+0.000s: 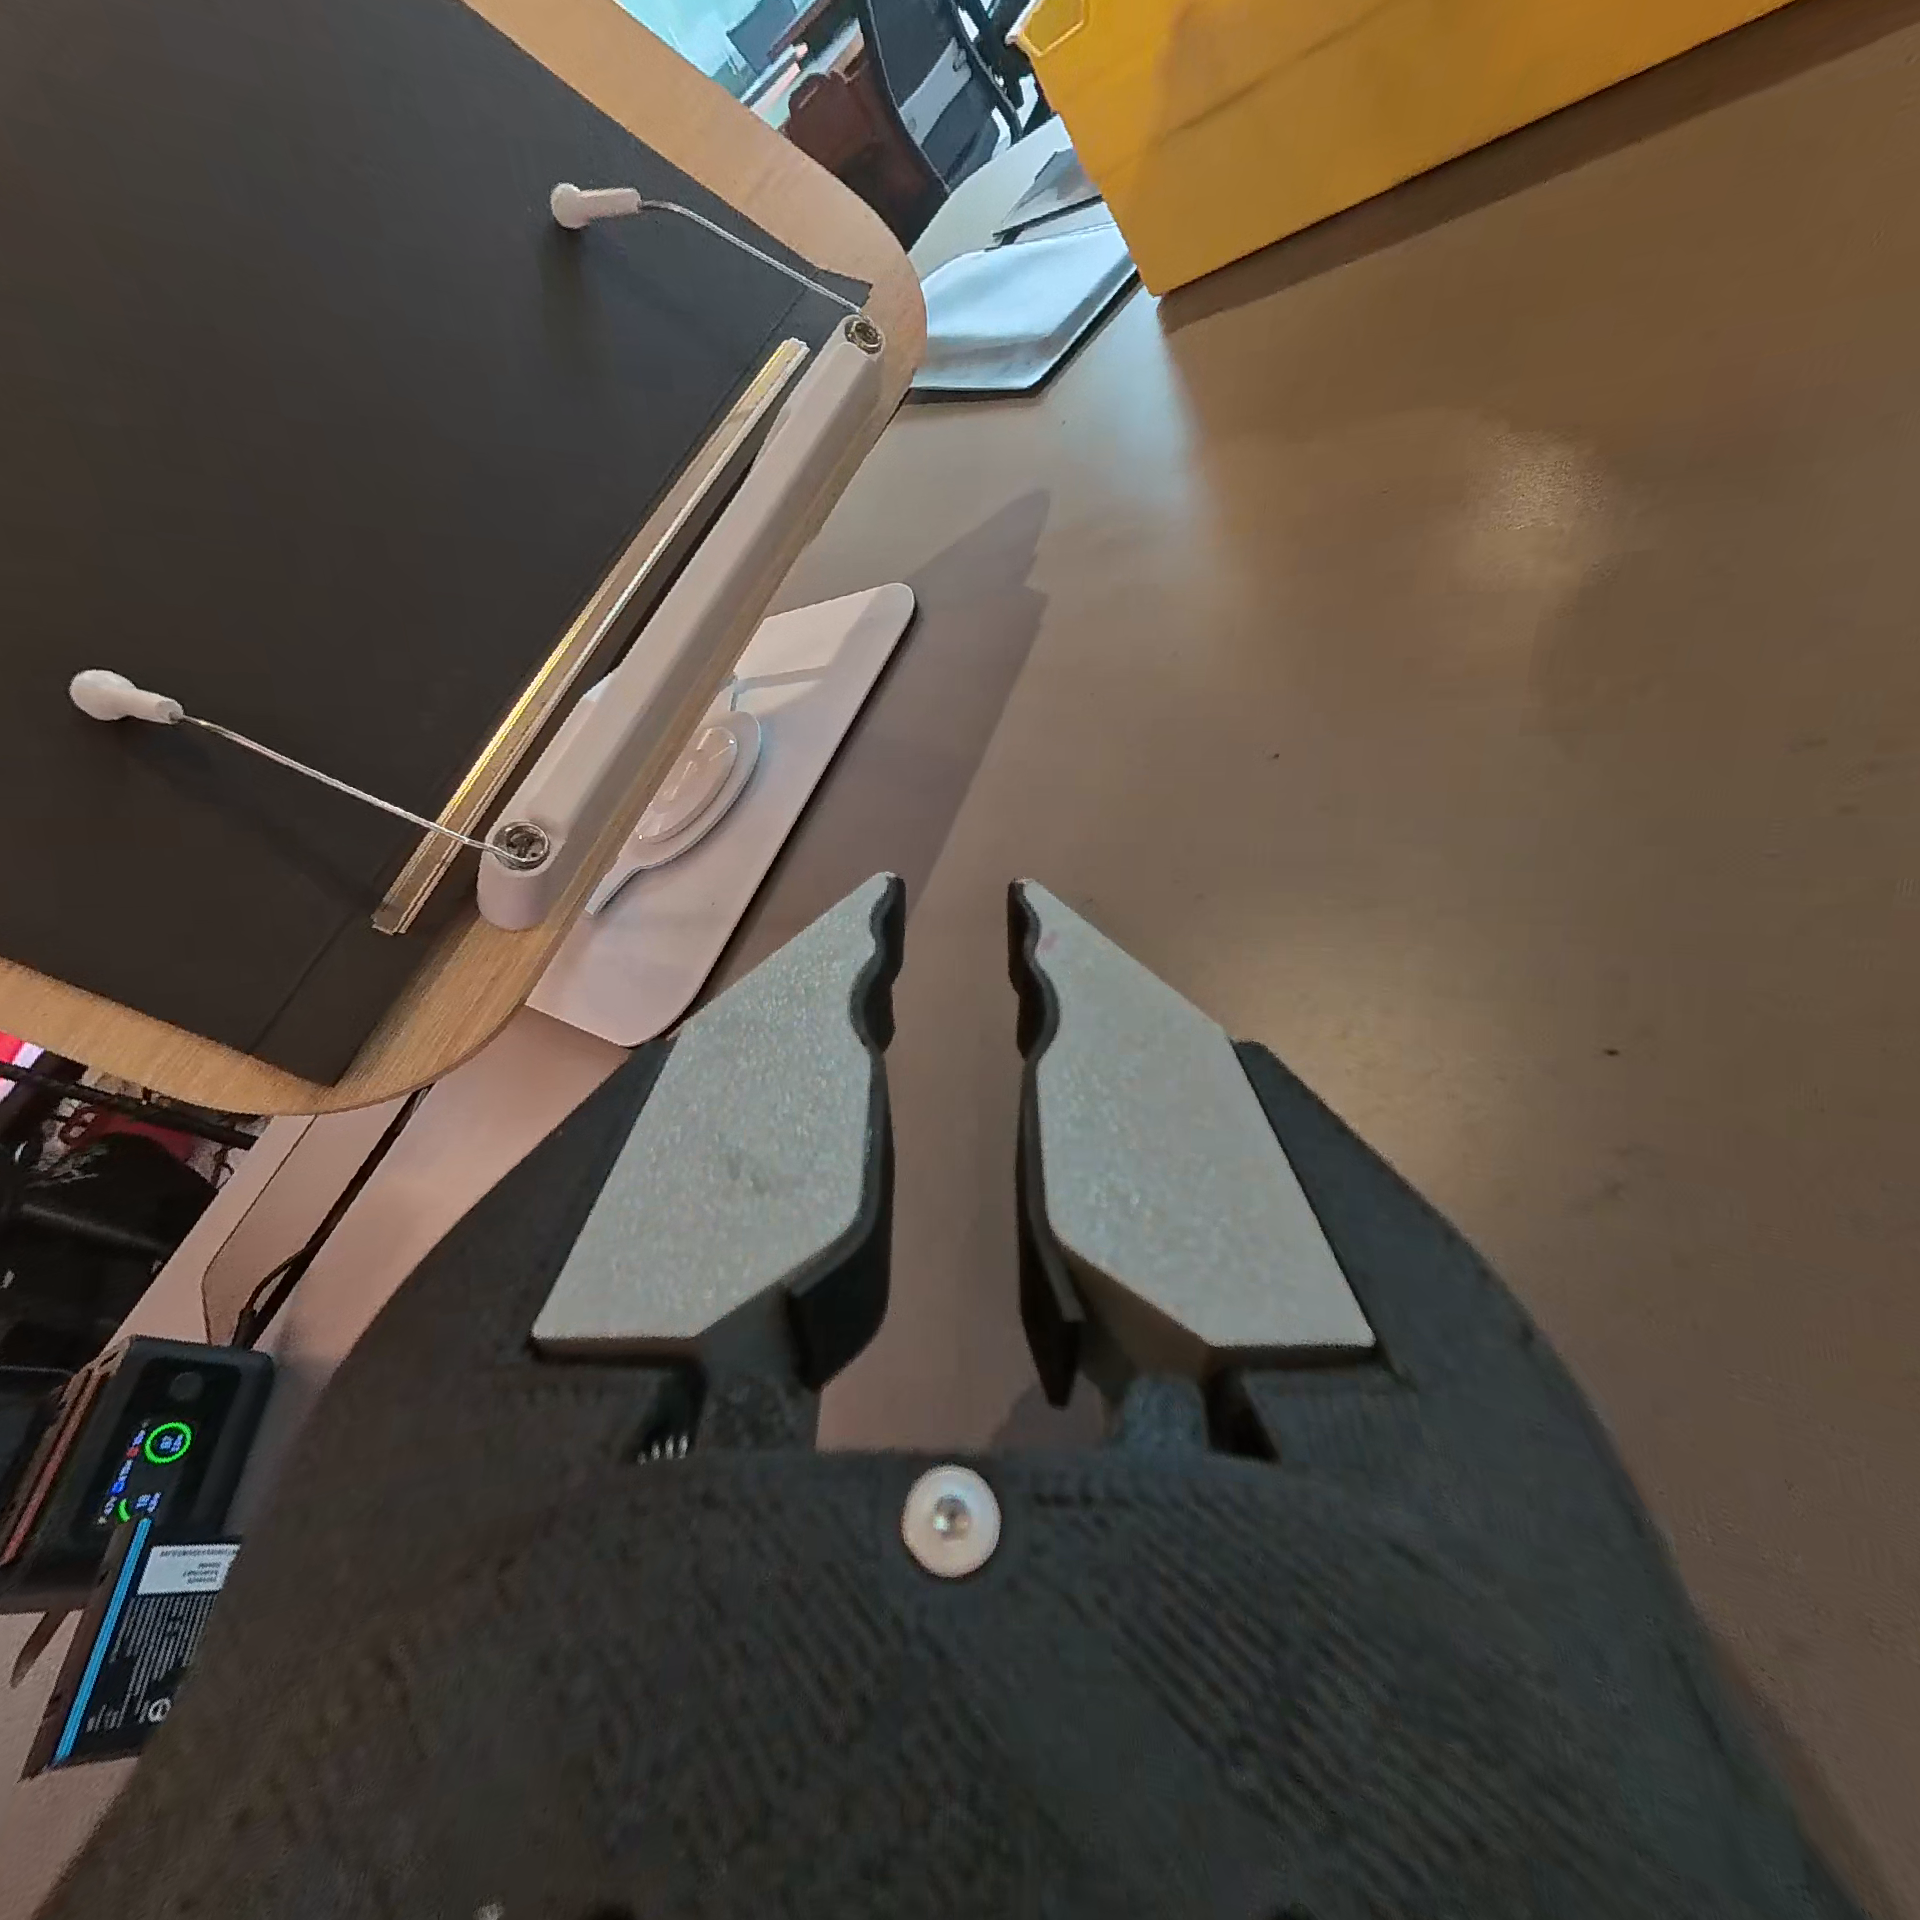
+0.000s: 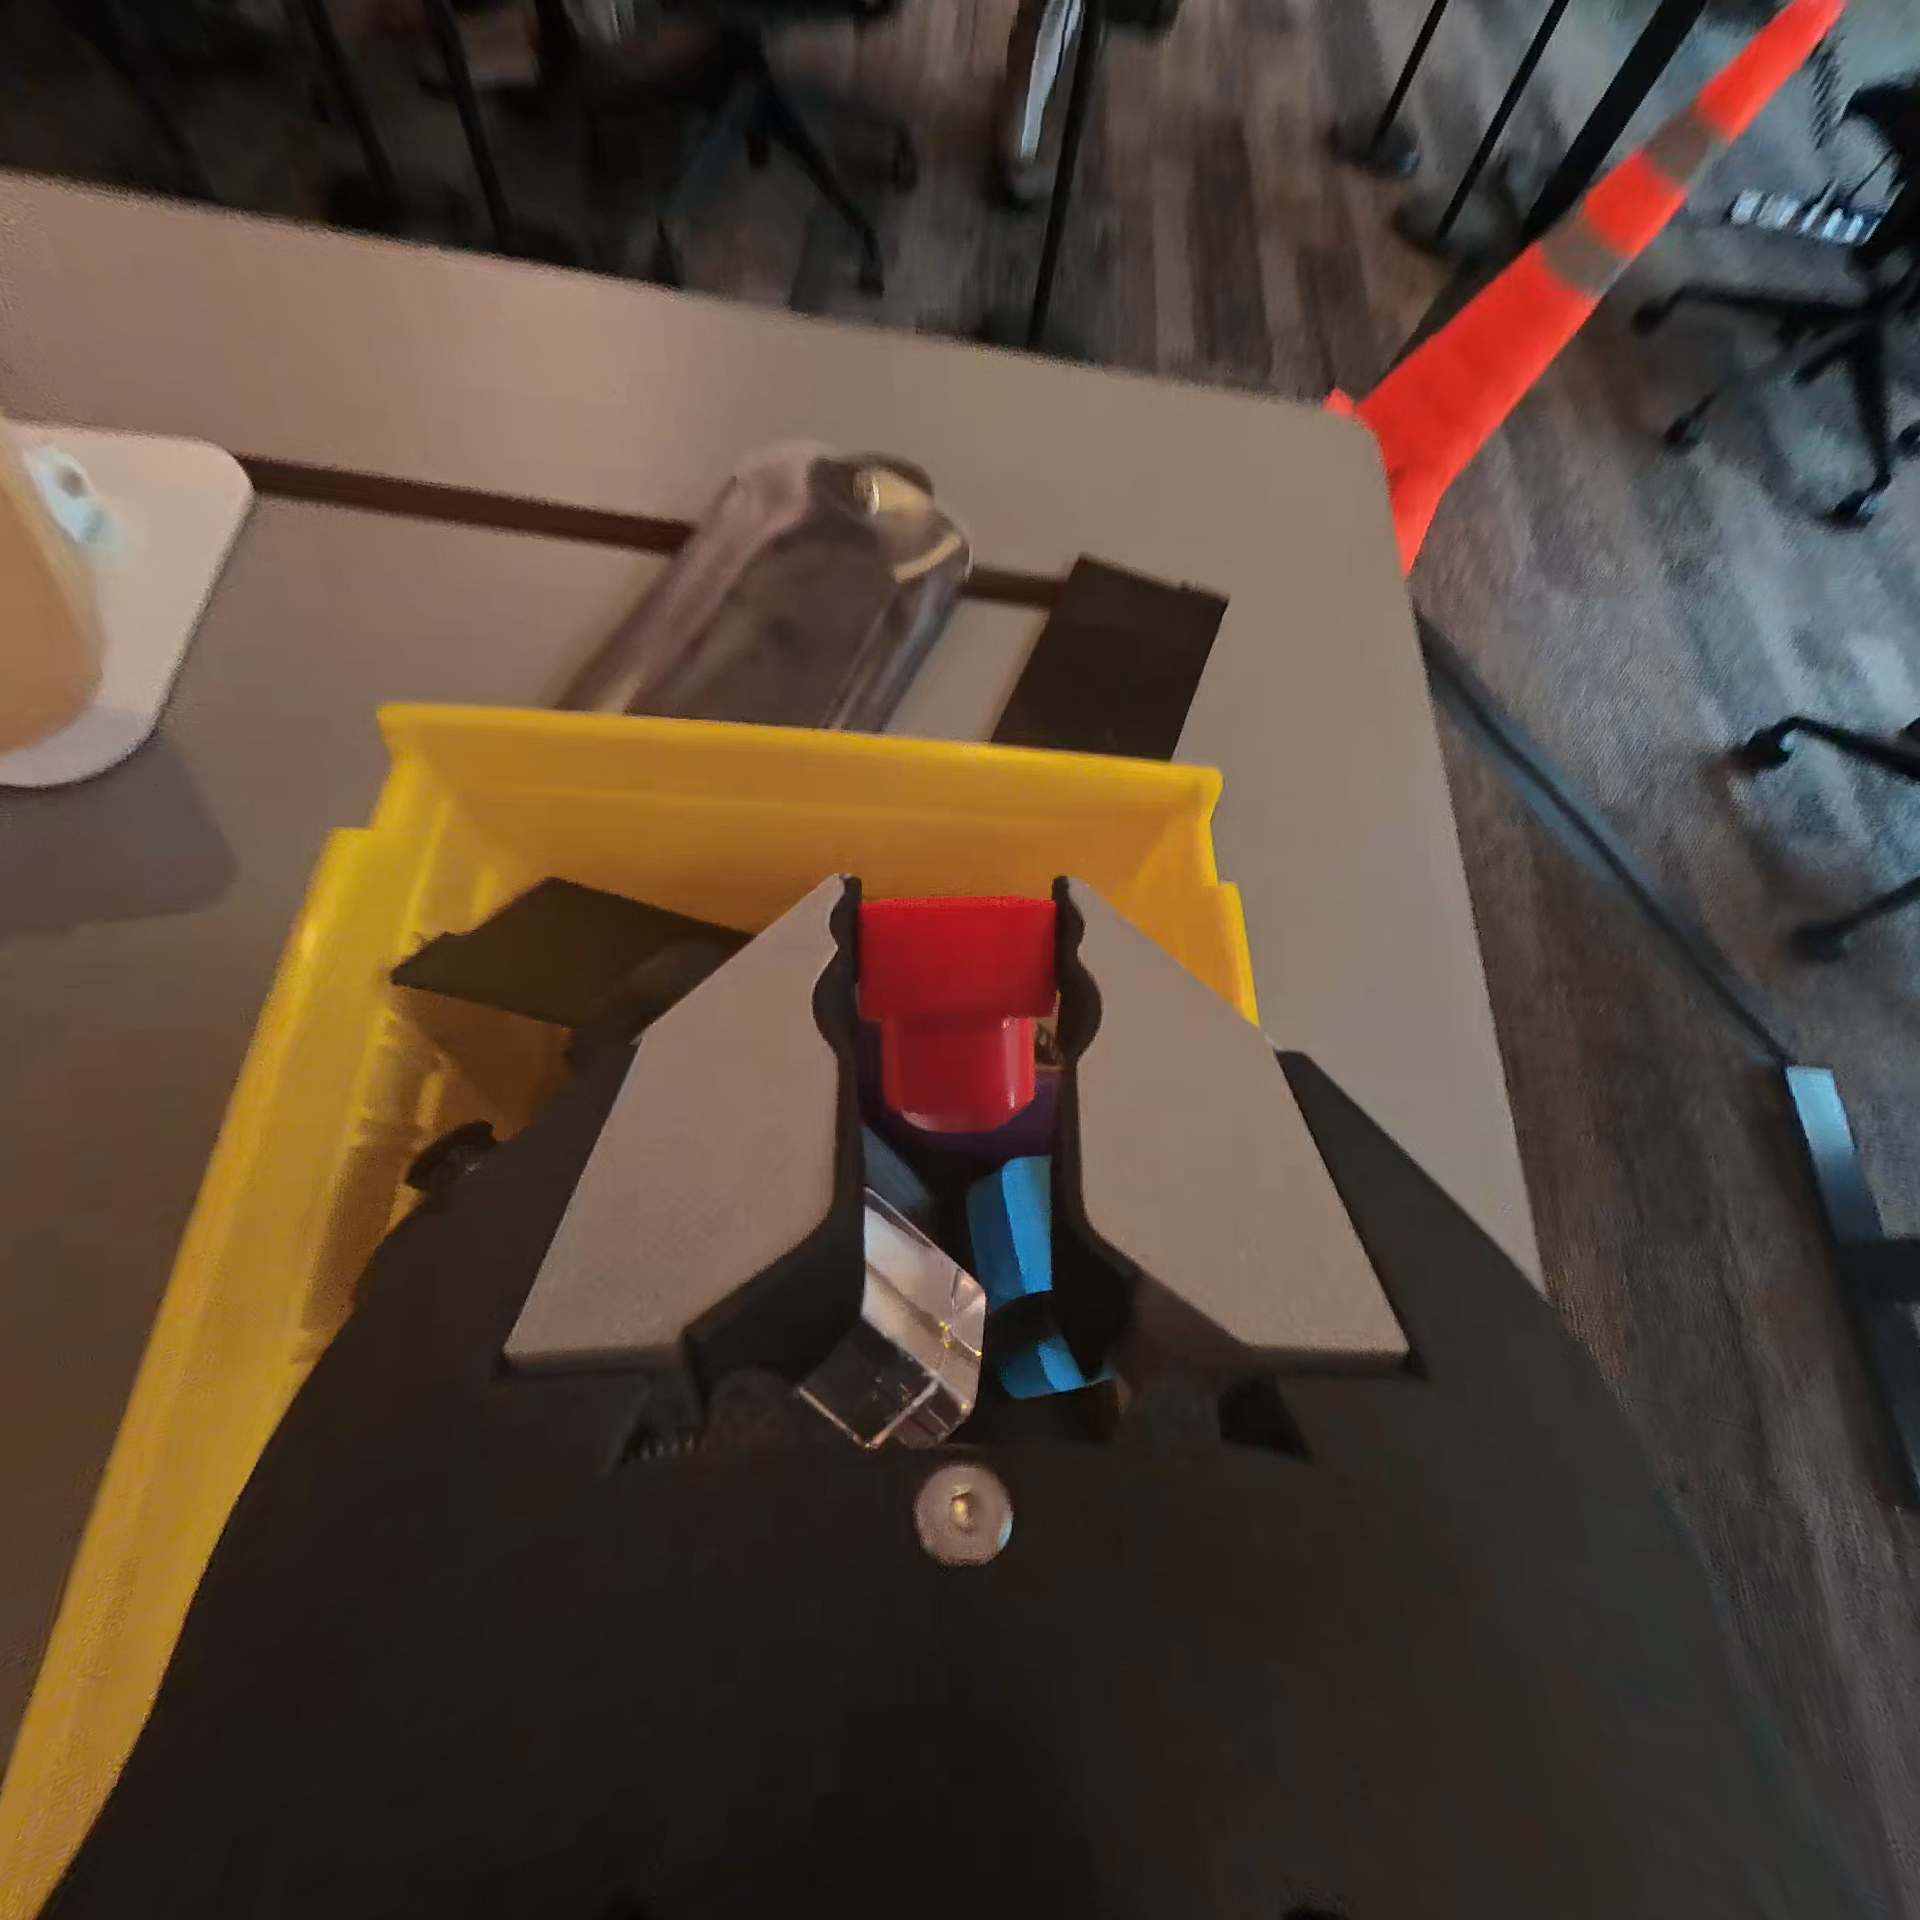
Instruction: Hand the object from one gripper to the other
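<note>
Over the yellow bin, the right gripper is clamped on the red peg by its wide head only; a tilt could drop it among the blue piece and clear block. The left gripper waits empty, jaws slightly apart, possibly too narrow.

Open tabletop ahead of left gripper; book stand crowding left, yellow bin blocking far right.

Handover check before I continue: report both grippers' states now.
Left gripper: open, empty.
Right gripper: shut on the red stepped peg.
</note>
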`<state>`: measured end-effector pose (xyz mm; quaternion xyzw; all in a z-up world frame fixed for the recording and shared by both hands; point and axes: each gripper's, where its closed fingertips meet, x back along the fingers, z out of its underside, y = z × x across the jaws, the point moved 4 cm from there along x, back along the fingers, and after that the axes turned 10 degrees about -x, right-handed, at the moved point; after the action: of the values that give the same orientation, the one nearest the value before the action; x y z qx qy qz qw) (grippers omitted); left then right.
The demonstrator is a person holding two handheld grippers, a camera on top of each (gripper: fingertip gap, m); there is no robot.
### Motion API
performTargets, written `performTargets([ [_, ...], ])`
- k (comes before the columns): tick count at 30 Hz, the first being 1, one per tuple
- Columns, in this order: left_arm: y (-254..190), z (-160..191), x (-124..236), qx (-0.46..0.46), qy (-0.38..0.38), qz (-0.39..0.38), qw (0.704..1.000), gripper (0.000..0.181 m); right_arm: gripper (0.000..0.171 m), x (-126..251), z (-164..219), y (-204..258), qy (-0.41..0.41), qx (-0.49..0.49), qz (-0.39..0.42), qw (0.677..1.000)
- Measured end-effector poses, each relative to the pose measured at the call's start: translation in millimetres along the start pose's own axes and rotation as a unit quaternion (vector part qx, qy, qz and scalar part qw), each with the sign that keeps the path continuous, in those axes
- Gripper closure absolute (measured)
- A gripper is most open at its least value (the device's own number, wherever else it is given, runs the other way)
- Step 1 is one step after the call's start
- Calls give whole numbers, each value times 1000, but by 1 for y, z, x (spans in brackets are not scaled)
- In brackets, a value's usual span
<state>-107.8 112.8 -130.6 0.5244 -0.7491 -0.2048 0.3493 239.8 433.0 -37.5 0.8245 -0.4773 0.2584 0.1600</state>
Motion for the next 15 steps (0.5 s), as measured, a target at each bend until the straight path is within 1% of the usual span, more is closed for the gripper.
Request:
performTargets([
  [2, 0, 0, 0, 0, 1, 0, 1000, 164, 139, -7, 4, -2, 29, -2, 9, 1000],
  [6, 1, 1, 0, 4, 1, -1, 1000, 164, 133, -2, -13, 12, 10, 4, -5, 1000],
  [10, 2, 1, 0, 3, 2, -2, 1000, 164, 130, 6, -29, 24, 2, 26, 0, 1000],
  [15, 4, 0, 1, 7, 0, -5, 1000, 164, 130, 22, -47, 46, -20, 43, -18, 999],
])
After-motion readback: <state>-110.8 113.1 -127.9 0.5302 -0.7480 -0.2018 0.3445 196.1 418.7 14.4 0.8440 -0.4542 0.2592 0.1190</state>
